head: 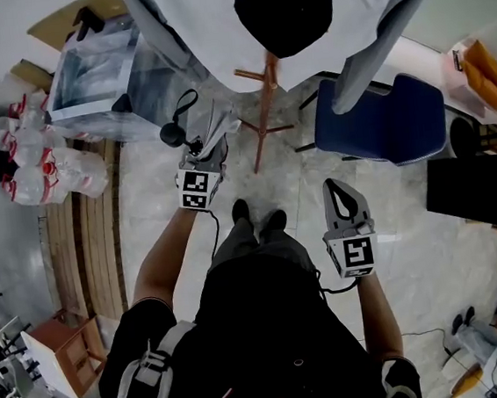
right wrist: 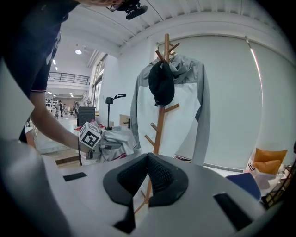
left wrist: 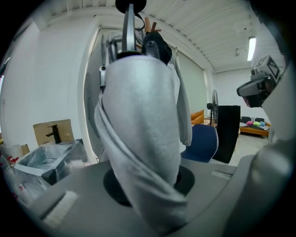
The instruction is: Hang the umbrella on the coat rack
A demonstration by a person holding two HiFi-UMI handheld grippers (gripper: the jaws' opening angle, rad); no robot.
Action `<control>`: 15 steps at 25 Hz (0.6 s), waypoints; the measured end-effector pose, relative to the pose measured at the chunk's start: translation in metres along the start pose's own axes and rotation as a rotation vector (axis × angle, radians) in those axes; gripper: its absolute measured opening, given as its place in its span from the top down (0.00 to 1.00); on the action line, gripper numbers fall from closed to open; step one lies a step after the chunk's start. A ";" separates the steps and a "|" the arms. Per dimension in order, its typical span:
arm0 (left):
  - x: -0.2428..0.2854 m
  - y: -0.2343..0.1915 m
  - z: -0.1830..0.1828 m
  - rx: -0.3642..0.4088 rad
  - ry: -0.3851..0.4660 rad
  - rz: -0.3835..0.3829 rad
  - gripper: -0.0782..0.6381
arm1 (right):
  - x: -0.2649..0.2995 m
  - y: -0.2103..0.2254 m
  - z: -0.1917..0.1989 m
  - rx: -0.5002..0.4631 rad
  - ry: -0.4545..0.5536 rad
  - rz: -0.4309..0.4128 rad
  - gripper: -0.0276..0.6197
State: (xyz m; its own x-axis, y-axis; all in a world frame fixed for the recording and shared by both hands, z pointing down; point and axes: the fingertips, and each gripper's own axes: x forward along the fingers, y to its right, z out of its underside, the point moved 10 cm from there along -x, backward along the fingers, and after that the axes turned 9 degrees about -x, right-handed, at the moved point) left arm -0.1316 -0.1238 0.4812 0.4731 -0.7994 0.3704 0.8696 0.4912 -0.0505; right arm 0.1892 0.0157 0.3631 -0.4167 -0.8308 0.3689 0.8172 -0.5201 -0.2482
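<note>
1. My left tool (head: 207,156) sits left of centre in the head view. The umbrella (left wrist: 143,120) stands right between its jaws, its grey folded cloth filling the middle of the left gripper view.
2. That tool is nearly closed, its jaws clamped on the umbrella's cloth low down.
3. My right tool (right wrist: 148,173) is lower right of centre in the head view, well apart from the umbrella. Its pads meet at the tips and hold nothing.
4. The umbrella's long axis runs straight out along my left tool. Its black knob (left wrist: 131,4) is at the far end, at the top edge of that view, toward the coat rack (right wrist: 161,115), which carries a jacket (right wrist: 185,106) and a cap (right wrist: 161,83).
</note>
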 end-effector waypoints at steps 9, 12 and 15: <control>0.046 -0.011 0.030 -0.007 -0.046 0.037 0.83 | 0.015 -0.007 0.011 0.024 -0.057 0.000 0.95; 0.059 -0.014 0.038 -0.003 -0.062 0.046 0.83 | 0.023 -0.008 0.009 0.025 -0.031 0.005 0.95; 0.070 -0.017 0.044 0.001 -0.077 0.054 0.83 | 0.032 -0.009 0.007 0.027 -0.009 0.000 0.95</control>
State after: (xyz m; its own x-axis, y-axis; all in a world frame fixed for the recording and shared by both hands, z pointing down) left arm -0.1192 -0.1729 0.5493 0.5068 -0.7430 0.4372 0.8431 0.5330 -0.0715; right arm 0.1714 -0.0046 0.3831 -0.4134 -0.8289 0.3770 0.8276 -0.5146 -0.2240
